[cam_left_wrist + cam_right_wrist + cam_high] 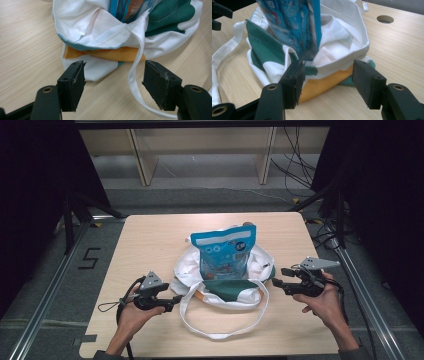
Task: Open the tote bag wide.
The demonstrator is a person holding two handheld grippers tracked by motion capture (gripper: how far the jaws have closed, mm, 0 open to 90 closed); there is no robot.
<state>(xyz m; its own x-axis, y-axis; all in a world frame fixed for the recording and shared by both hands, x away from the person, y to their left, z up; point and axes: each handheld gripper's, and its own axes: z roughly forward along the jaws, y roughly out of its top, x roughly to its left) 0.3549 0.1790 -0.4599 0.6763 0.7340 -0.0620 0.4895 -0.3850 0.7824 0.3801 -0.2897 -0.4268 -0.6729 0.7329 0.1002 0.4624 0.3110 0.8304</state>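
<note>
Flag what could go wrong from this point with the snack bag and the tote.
The blue snack bag stands tall in the slumped tote bag, unsupported, so it could tip. Both the left gripper and the right gripper are open beside it. The loose white strap lies between the left jaws and might snag.

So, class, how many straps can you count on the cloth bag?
2. One strap loops onto the table toward the person; the other lies bunched at the bag's right rim. More may be hidden.
</note>
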